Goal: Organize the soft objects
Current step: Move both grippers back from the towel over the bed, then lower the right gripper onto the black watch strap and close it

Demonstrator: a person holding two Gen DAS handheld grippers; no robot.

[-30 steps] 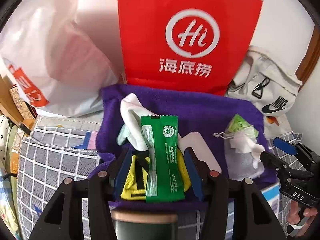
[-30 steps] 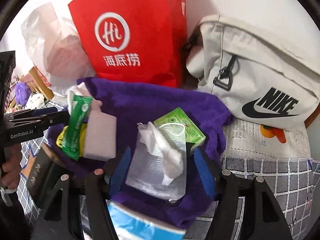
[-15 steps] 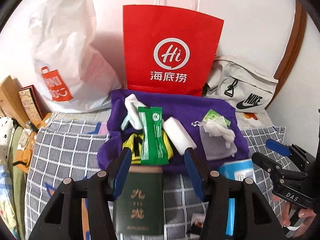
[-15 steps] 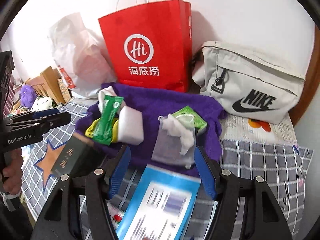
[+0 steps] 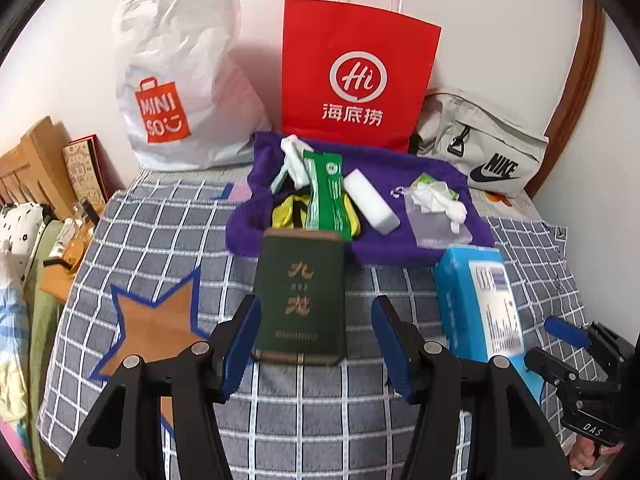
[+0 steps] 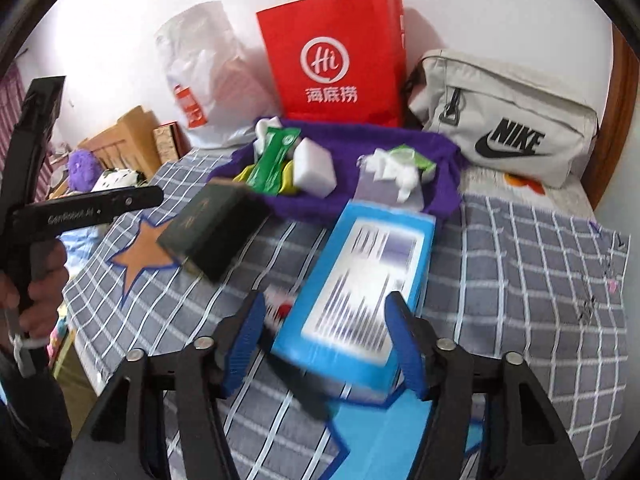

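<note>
From where I sit, the gathering looks mostly done: the soft pieces lie together on the purple towel (image 5: 420,176) at the far end of the bed (image 5: 160,240), against the red paper bag (image 5: 356,80). On the towel's left sit a white cloth (image 5: 292,156), a green packet (image 5: 326,192) over something yellow (image 5: 284,216), and a white sponge (image 5: 370,200); to the right lies a clear pouch (image 5: 434,216) with white wadding.

Two boxes lie nearer me, just off the towel's near edge: a dark green box (image 5: 300,300) and a blue box (image 5: 478,304).

My left hand-held gripper (image 5: 316,340) stands half open over the green box, pads apart from it. My right hand-held gripper (image 6: 324,340) has just been closing; the blue box's near end lies between its jaws, though blur hides whether the pads press.

What remains, I judge, is wrapping or bagging the pile.
</note>
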